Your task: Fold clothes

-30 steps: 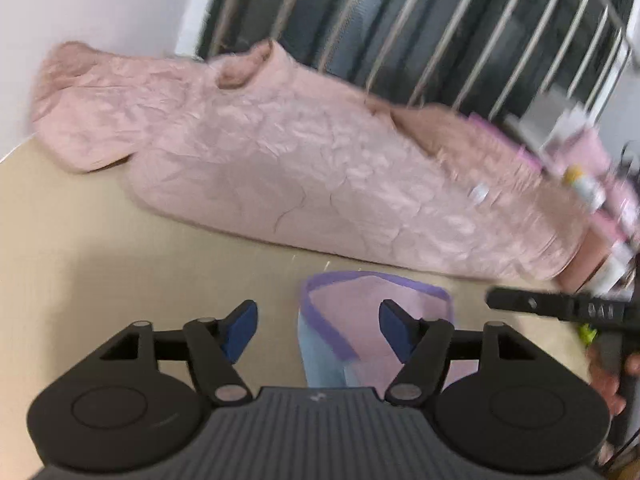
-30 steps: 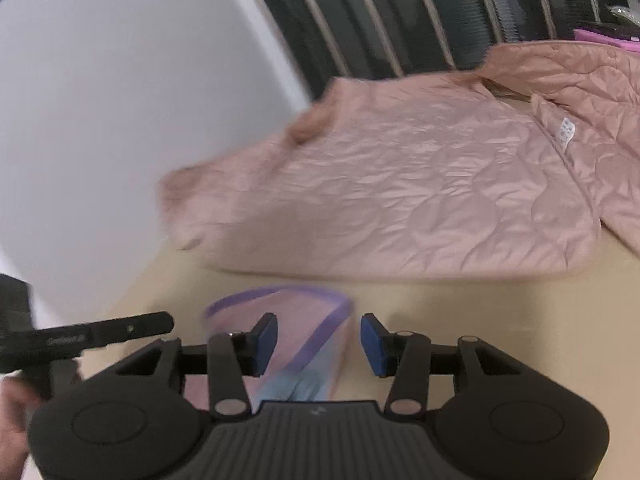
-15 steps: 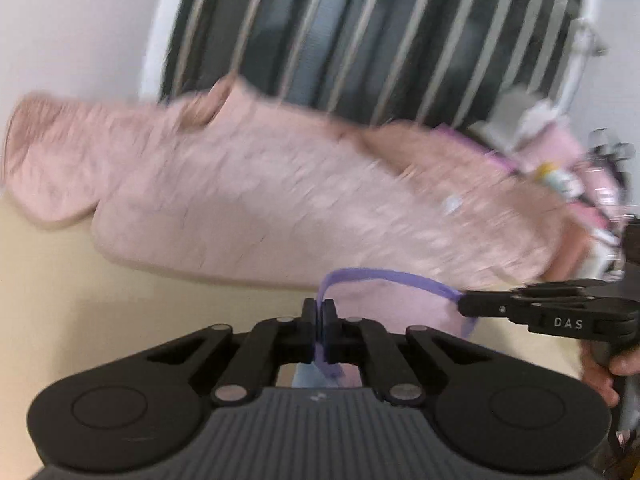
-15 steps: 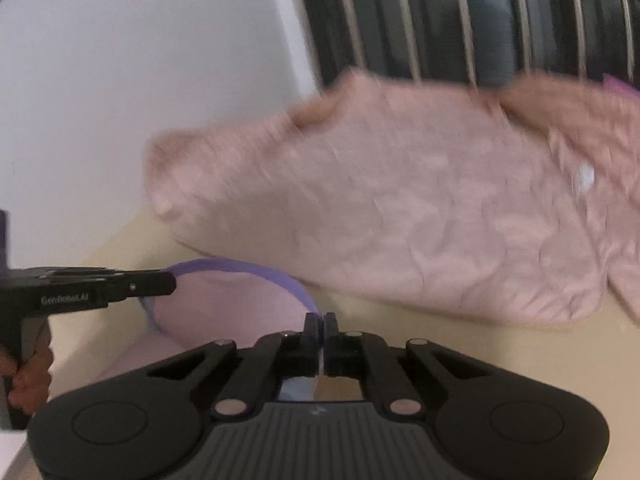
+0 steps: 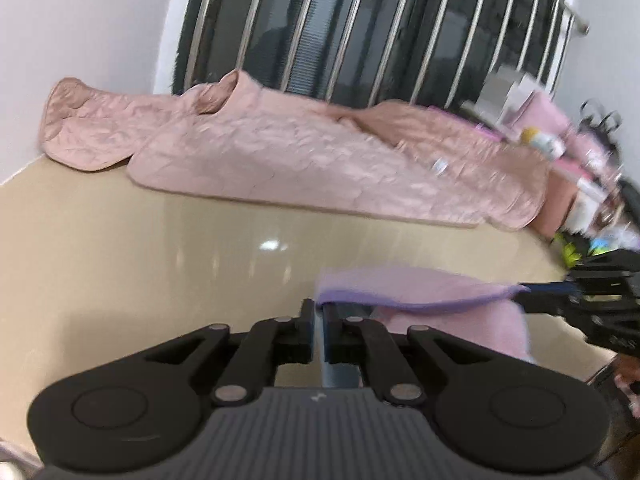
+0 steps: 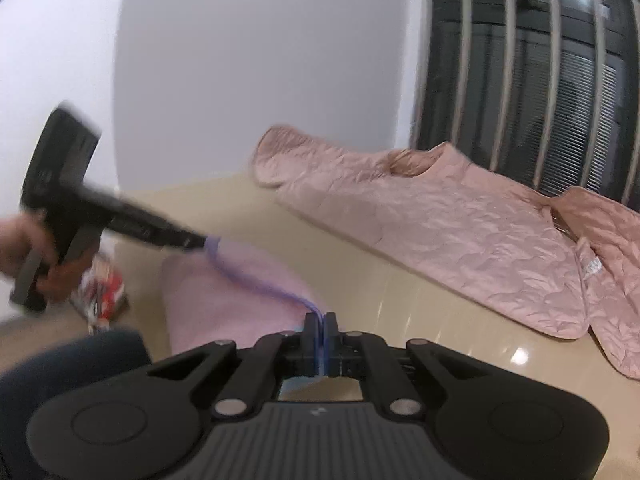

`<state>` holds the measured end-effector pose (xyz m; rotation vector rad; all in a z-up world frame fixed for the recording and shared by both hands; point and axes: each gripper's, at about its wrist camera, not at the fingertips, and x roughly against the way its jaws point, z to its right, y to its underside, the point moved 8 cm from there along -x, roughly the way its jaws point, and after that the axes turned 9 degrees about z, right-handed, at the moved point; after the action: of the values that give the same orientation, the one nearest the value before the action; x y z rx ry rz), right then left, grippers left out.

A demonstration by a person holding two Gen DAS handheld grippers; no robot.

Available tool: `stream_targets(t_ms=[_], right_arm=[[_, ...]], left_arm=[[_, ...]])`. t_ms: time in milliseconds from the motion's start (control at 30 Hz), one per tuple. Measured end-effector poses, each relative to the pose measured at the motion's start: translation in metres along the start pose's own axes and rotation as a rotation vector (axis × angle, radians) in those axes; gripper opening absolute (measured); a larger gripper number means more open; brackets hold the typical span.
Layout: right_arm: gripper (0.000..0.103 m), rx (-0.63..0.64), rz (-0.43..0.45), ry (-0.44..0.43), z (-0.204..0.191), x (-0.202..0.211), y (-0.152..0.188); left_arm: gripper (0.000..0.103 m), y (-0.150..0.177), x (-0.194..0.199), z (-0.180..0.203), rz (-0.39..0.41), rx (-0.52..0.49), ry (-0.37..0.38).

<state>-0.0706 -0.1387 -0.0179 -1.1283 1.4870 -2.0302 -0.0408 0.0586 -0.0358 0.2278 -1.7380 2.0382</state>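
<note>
Both grippers clamped on the same small pink garment with purple trim [image 5: 448, 300], one at each end of the trimmed edge. Left gripper [image 5: 319, 332]: jaws nearly together, they have just eased open a touch, fabric edge still pinched between the pads. Right gripper [image 6: 320, 338]: jaws fully closed on the purple hem, nothing else in them. In the left wrist view the right gripper enters from the right side, tips on the far end of the trim; in the right wrist view the left gripper [image 6: 196, 242] comes in from the left, a hand [image 6: 24, 240] on its handle.

The garment hangs between the two grips, trim pulled into a shallow curve, the rest draped down toward the glossy beige floor [image 5: 160, 248]. Whether the lower part touches the floor, cannot tell. Frames are motion-blurred.

Pink quilted jacket [image 5: 300, 156] lies spread flat further back, along the barred window [image 5: 360, 32], well apart from the grippers, not yet folded. Clutter at far right, too blurred to name.

Step, as I read it: lift and stretch the small garment by its edge, ahead of laying it flat. Next move calls for keeping the trim taut, both grips level, lowering it onto clear floor short of the jacket. Left grip looks loosest; slip risk there.
</note>
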Motion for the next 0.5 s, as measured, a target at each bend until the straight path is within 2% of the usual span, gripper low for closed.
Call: stream_targets(t_ms=[33,67,100,233,300,400,467,500], right_arm=[[0.002,0.038,-0.018,0.002,-0.006,-0.001,0.001],[0.002,0.077,-0.035,0.002,-0.012,-0.003,0.003],[0.002,0.117,-0.052,0.002,-0.017,-0.004,0.005],[0.002,0.199,-0.090,0.003,-0.031,0.003,0.010],[0.002,0.222,-0.088,0.001,-0.035,0.007,0.008],[0.005,0.259,-0.094,-0.009,-0.041,0.011,0.006],[0.010,0.283,-0.106,-0.016,-0.046,0.013,0.006],[0.019,0.283,-0.111,-0.018,-0.048,0.015,0.006]], left_arm=[[0.016,0.001,-0.001,-0.002,-0.012,-0.006,-0.024],[0.027,0.001,-0.001,-0.005,-0.023,0.010,-0.041],[0.032,0.000,0.000,-0.008,-0.028,0.029,-0.054],[0.037,-0.025,0.028,-0.021,0.076,0.206,-0.017],[0.038,-0.042,0.035,-0.016,0.130,0.288,0.045],[0.041,-0.053,0.022,0.017,0.100,0.274,0.173],[0.041,-0.039,0.004,0.044,0.012,0.143,0.181],[0.040,-0.031,-0.002,0.049,-0.014,0.088,0.161]])
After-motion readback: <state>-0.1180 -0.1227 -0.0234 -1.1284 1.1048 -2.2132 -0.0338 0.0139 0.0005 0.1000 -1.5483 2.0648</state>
